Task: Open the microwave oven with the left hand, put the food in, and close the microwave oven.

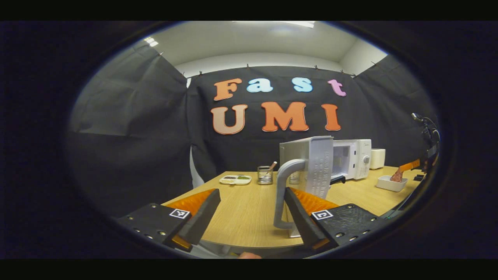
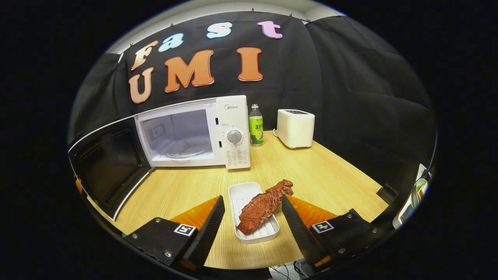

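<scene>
a white toaster (image 2: pixel 295 128) stands on the wooden table (image 2: pixel 323 171) near the back wall, with a green-labelled bottle (image 2: pixel 255 125) just beside it on its left. in the left gripper view a metal mesh cup (image 1: pixel 265 174) holding something stick-like stands at the table's far side, and a shallow white dish (image 1: pixel 235 179) with dark and greenish contents lies just to its left. black cloth (image 1: pixel 136 128) hangs behind the table.
</scene>
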A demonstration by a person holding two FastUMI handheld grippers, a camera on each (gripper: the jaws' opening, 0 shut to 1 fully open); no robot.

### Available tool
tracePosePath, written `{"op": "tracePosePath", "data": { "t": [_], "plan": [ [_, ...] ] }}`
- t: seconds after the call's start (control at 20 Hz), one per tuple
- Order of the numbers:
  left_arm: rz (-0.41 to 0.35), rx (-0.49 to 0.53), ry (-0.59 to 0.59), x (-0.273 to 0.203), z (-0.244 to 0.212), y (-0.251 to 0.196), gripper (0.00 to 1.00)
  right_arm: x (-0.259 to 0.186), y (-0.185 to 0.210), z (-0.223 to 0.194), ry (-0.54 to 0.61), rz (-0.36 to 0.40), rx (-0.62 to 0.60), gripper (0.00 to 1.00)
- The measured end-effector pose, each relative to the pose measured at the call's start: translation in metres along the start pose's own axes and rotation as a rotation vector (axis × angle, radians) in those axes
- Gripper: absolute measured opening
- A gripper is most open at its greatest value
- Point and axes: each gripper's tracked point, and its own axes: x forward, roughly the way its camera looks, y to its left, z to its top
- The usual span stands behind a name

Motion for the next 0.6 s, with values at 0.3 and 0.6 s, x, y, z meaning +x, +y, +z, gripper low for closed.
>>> {"op": "tracePosePath", "data": {
  "t": [0.3, 0.6],
  "plan": [
    [0.104, -0.011, 0.012, -0.012, -0.006, 0.055, 0.96, 0.02, -0.017, -0.013, 0.058, -0.067, 0.013, 0.93],
    [0.127, 0.002, 0.021, -0.012, -0.004, 0.063, 0.95, 0.056, -0.039, -0.007, 0.082, -0.098, 0.079, 0.91]
  ]
}}
